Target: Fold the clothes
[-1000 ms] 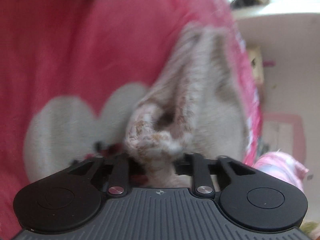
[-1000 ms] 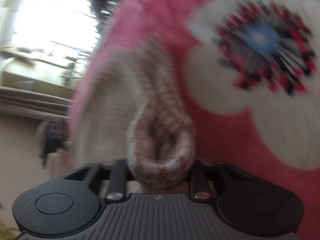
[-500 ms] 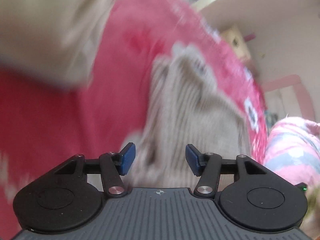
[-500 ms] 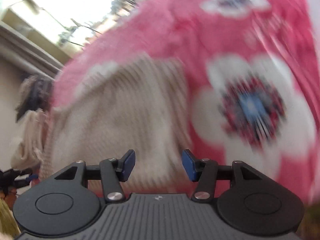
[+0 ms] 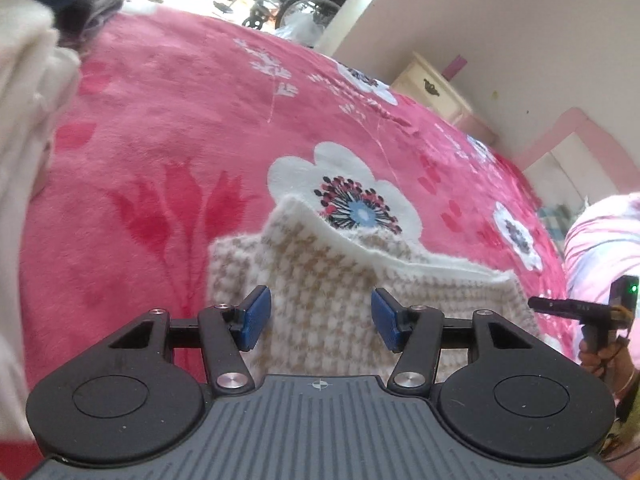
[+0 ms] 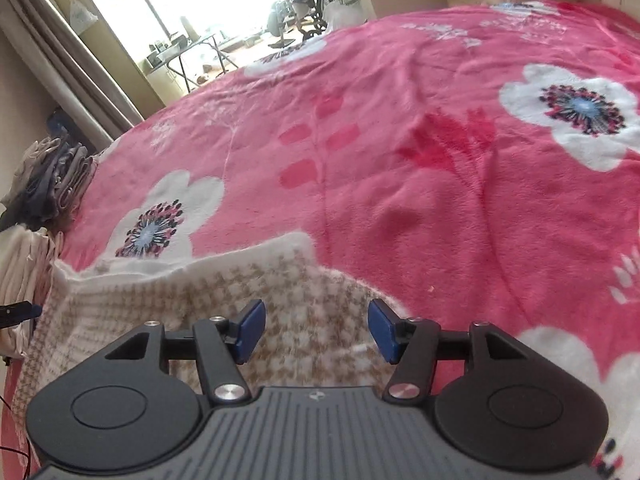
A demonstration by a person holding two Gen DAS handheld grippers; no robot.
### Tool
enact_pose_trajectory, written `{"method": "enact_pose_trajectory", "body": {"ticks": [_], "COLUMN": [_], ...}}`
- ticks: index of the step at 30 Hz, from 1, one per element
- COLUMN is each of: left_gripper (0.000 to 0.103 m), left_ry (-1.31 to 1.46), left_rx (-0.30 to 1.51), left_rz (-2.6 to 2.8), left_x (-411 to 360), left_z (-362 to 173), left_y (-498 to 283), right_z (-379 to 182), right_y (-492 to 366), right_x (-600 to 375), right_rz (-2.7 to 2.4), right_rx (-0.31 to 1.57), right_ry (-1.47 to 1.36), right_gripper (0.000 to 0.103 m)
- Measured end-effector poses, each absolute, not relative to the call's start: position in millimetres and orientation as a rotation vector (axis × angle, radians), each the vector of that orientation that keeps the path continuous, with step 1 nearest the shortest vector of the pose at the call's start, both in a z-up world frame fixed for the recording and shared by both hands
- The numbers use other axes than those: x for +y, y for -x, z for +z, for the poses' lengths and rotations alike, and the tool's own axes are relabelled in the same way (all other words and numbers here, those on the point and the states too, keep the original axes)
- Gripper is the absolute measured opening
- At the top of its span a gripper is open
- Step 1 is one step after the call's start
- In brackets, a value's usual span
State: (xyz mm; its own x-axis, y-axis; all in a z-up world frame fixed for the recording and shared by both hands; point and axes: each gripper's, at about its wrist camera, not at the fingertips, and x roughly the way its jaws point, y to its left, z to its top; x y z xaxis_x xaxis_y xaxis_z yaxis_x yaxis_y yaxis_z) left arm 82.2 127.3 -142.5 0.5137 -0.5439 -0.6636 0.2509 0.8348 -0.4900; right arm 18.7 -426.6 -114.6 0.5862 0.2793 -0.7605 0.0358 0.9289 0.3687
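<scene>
A beige and white houndstooth knitted garment [image 5: 328, 280] lies folded flat on the pink flowered blanket [image 5: 180, 140]. My left gripper [image 5: 321, 320] hovers above its near part, open, nothing between the blue pads. In the right wrist view the same garment [image 6: 208, 300] lies low in the picture, white lining showing along its far edge. My right gripper [image 6: 316, 330] hangs over it with jaws still opening and nothing between them. The right gripper's tip [image 5: 576, 306] and the hand that holds it show at the right edge of the left wrist view.
A stack of folded whitish clothes [image 5: 28, 120] stands on the left of the bed, seen also as a pile of clothes [image 6: 44, 188]. A pink garment [image 5: 600, 248] lies at the right. A cream nightstand [image 5: 432, 88] and a bright doorway [image 6: 240, 4] lie beyond the bed.
Both grippers let go of the bunched houndstooth garment, opened and drew back and up. The garment now lies flat on the blanket; both views rolled level.
</scene>
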Motion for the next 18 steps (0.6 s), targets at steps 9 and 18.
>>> {"method": "enact_pose_trajectory", "body": {"ticks": [9,18], "left_gripper": [0.055,0.059], "left_ry": [0.288,0.183], "left_rx": [0.851,0.776], "left_rz": [-0.506,-0.485], "left_x": [112.4,102.0], "left_z": [-148.3,-144.9], "left_y": [-97.3,-104.0], "right_z": [-120.4,-131.4], "right_y": [-24.2,-29.2], "right_x": [-421.9,-431.8], "right_rz": [0.225,0.197], "right_rx": [0.899,0.924], "right_ry": [-0.443,-0.536], "right_gripper": [0.047,0.054]}}
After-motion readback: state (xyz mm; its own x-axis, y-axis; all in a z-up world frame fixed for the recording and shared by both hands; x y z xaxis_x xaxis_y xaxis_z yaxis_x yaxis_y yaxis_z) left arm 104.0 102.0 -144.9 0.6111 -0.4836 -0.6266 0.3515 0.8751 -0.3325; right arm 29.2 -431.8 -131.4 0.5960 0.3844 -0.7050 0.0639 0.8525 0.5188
